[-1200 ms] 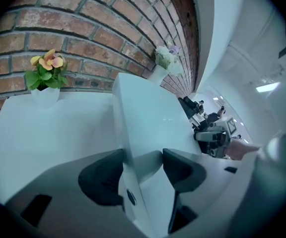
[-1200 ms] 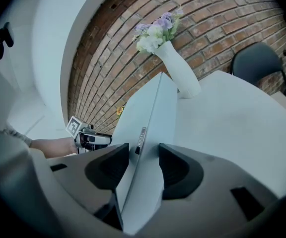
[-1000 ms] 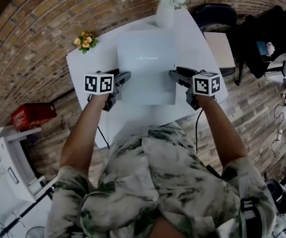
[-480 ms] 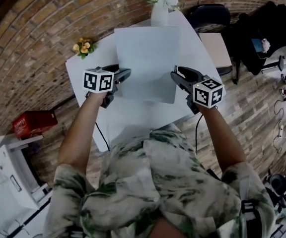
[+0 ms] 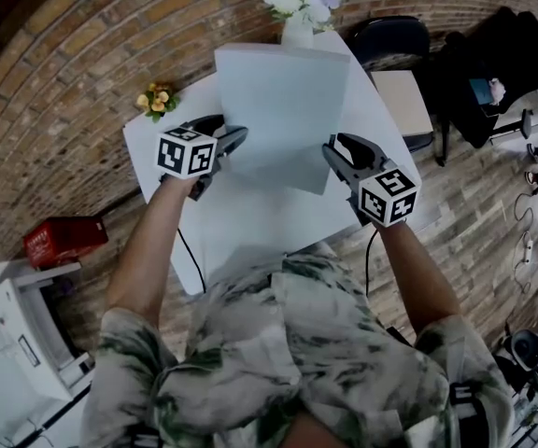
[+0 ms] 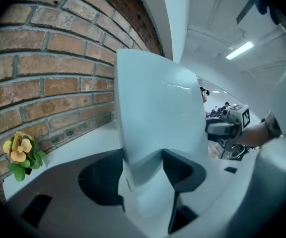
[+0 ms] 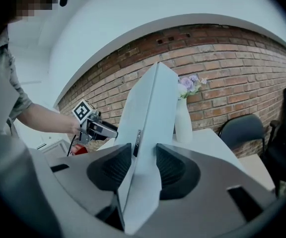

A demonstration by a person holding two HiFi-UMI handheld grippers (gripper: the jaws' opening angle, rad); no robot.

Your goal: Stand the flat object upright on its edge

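The flat white board (image 5: 283, 110) is held over the white worktop (image 5: 250, 227), between the two tongs. The left tongs (image 5: 235, 140) pinch its left edge, with the dark pads pressed against both faces. The right tongs (image 5: 331, 149) have its right edge between their pads and are closing on it, the pads already against the board. In both gripper views the board rises steeply, close to upright. Its upper edge reaches toward the brick wall (image 5: 73, 54) and its lower edge sits down near the tongs. Whether that lower edge touches the worktop cannot be told.

A white vase of pale flowers (image 5: 299, 21) stands at the worktop's far edge, just behind the top of the board. A small bunch of yellow flowers (image 5: 158, 96) sits near the worktop's far left corner. A dark chair (image 5: 395, 40) stands beyond the worktop, on the right.
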